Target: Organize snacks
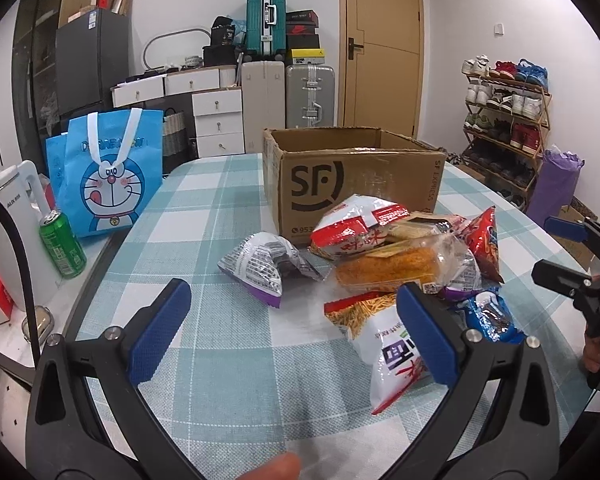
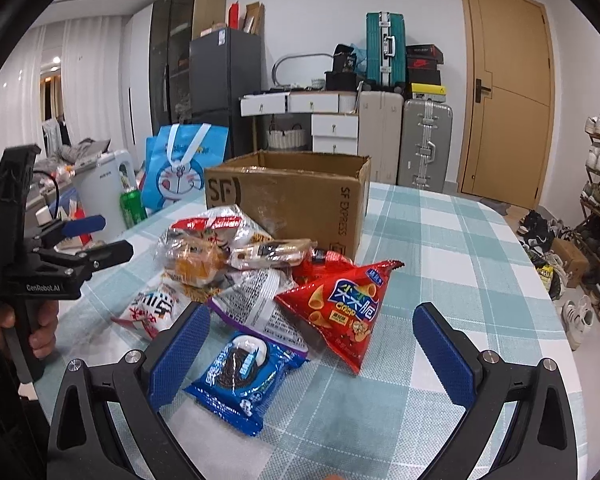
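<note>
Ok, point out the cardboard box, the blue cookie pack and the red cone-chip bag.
cardboard box [image 2: 300,208]: right wrist view, on its front wall.
blue cookie pack [image 2: 240,376]: right wrist view, on the middle of the wrapper.
red cone-chip bag [image 2: 340,304]: right wrist view, on the printed front.

Two wrist fisheyes, both low over the counter [image 1: 228,208], facing the far wall from side-by-side stations.

The left wrist view looks forward between the spread fingers of the left tool [image 1: 292,332], with the snack pile [image 1: 400,256] close ahead and to its right; the right wrist view looks along the right tool [image 2: 312,344] with the same pile close ahead and to its left. Both share the pile, the cardboard box [image 1: 356,184] behind it, the suitcases and door, and each catches the other tool at its edge.
</note>
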Demonstrator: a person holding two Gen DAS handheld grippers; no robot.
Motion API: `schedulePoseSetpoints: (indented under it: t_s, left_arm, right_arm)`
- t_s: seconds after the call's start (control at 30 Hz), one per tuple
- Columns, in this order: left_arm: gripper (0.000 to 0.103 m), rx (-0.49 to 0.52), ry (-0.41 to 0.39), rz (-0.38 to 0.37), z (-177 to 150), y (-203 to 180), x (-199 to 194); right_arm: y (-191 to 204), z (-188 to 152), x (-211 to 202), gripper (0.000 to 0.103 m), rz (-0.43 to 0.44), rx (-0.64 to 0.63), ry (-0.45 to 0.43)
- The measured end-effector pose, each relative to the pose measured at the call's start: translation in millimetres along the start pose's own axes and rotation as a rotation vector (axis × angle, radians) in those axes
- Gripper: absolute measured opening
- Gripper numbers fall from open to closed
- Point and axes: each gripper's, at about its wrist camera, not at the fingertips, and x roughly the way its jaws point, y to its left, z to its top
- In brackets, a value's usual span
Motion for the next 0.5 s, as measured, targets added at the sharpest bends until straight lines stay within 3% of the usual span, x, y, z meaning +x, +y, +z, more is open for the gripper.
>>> schedulePoseSetpoints:
  t_s: [0.5]
  left_arm:
    - [0.102, 0.051, 0.138, -0.061, -6, -32, 17]
  right_arm:
    - [17, -15, 17, 0.103, 0.054, 0.001, 0.176]
